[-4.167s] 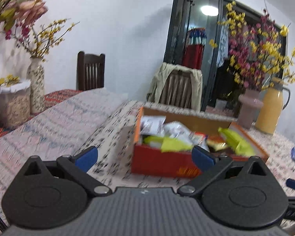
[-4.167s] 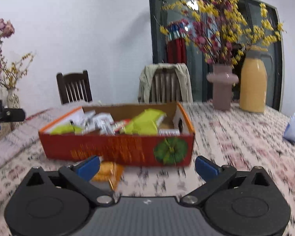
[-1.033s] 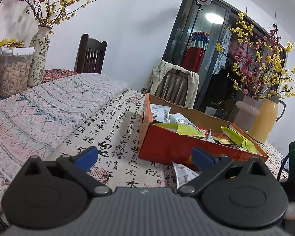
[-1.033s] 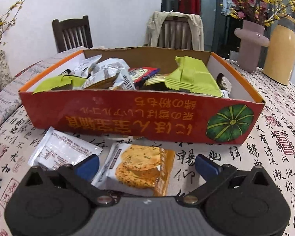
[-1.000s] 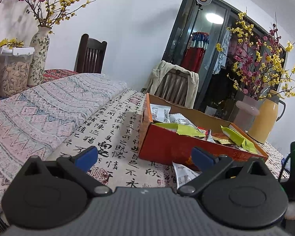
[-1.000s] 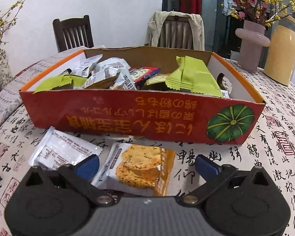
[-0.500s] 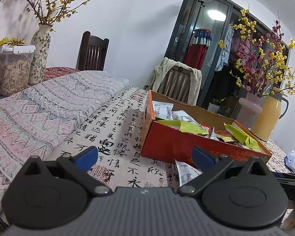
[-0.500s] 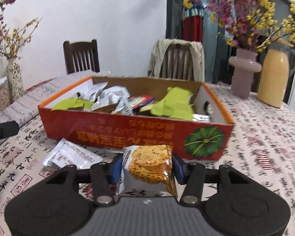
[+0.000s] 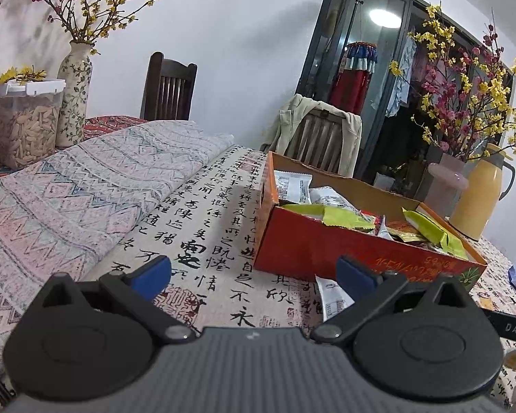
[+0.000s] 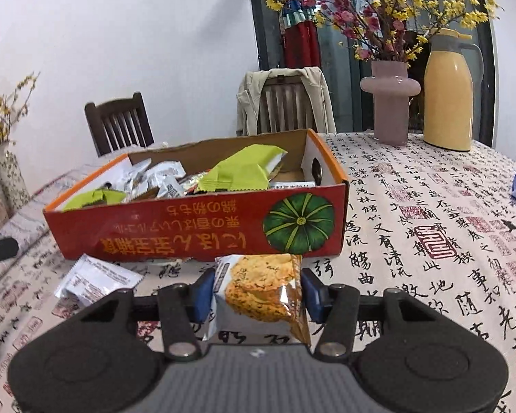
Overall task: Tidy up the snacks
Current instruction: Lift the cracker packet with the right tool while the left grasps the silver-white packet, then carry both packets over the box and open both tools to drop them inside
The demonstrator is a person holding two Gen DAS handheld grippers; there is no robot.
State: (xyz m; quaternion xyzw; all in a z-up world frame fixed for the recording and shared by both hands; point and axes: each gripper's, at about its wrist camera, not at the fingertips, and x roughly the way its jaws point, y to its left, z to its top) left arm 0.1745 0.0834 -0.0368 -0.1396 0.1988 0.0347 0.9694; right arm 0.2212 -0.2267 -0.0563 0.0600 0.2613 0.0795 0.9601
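A second earlier the right gripper (image 10: 258, 289) had hung wide open over the cookie packet (image 10: 260, 290) lying flat on the tablecloth (image 10: 430, 227) just in front of the red box (image 10: 203, 227); by this moment its blue pads (image 10: 203, 294) had closed on the packet's two sides and the packet was off the cloth, held upright at lower centre of the right wrist frame, in front of the box's front wall. That grasp meant one loose snack was secured and, by my reading, ready to go over the wall and in among the green and silver packets (image 10: 244, 172) filling the box at centre frame. A white packet (image 10: 93, 280) lay on the cloth at lower left of that frame, near the box's front wall, so at least one more pick-up seemed to remain. The left gripper (image 9: 253, 272) stood open and empty at the bottom of its own frame, as it had been, pointing past the box's near corner, with the white packet partly hidden behind its right finger.
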